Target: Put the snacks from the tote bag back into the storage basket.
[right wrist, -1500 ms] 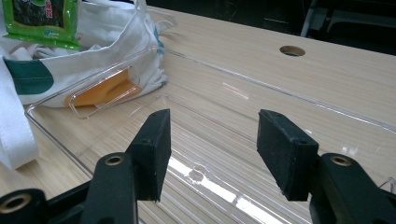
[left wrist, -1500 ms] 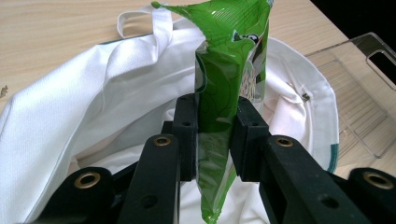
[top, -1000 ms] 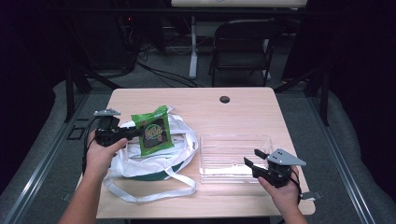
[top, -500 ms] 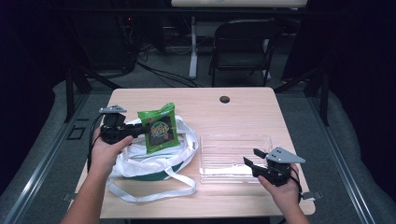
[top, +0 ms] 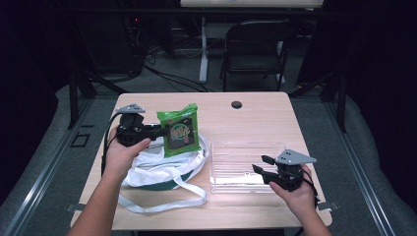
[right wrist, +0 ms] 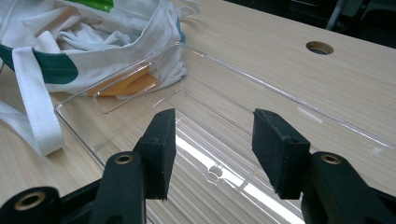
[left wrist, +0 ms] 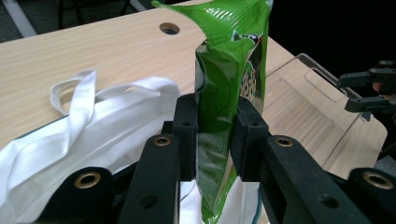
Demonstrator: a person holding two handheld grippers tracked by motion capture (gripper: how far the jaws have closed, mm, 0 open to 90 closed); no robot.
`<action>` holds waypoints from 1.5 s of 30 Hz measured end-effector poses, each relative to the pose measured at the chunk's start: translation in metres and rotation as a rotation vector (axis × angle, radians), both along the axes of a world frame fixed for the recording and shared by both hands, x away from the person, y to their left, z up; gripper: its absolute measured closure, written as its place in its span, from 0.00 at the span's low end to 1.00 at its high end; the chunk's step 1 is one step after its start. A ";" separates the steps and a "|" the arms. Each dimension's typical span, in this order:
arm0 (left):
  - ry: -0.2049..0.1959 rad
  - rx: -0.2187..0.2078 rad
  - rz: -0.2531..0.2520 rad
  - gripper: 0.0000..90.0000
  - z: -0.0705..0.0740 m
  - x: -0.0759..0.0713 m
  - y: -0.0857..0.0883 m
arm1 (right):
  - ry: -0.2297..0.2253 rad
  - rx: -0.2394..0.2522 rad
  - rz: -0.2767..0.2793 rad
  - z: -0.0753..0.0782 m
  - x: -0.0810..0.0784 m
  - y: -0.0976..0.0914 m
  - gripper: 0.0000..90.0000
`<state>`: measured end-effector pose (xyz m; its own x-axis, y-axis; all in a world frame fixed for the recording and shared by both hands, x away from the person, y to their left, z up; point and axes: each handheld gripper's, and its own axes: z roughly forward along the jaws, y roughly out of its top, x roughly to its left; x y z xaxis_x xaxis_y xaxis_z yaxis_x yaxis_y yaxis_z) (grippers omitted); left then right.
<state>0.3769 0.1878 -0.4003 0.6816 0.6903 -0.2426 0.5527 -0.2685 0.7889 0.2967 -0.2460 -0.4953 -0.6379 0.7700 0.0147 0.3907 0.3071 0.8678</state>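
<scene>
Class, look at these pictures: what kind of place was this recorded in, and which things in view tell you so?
Probably a lab or workshop set up for recording, not a home. A bare wooden table with a cable hole stands on grey carpet; a folding chair and loose floor cables sit behind it in a dark room.

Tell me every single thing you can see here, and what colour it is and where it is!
snack packet: 1, green, held up above the bag, pinched in the left tongs
cloth bag: 1, white with dark green, on the table's left half, straps trailing toward the front edge
clear tray: 1, see-through plastic, flat on the table right of the bag
table: 1, light wood, with a round hole near its far edge
folding chair: 1, dark, on the floor behind the table
left tongs: 1, black, shut on the snack packet
right tongs: 1, black, open over the tray's near edge, jaws have just been closing with nothing between them
hands: 2, one holding each tongs
</scene>
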 end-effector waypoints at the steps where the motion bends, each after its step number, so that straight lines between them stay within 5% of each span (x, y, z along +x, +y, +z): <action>1: -0.003 -0.004 -0.005 0.83 0.001 0.000 -0.003 | -0.001 -0.004 0.001 0.001 0.001 0.001 0.56; 16: 0.004 0.004 -0.093 0.83 -0.005 0.004 -0.037 | -0.001 -0.101 0.087 0.028 0.019 -0.001 0.60; 45: -0.002 0.026 -0.167 0.83 -0.006 0.007 -0.078 | -0.001 -0.200 0.243 0.089 0.047 0.019 0.65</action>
<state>0.3841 0.1094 -0.4060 0.7880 0.5735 -0.2241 0.4968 -0.3772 0.7816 0.3433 -0.2267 -0.4066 -0.8033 0.5829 -0.1223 0.2847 0.5562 0.7808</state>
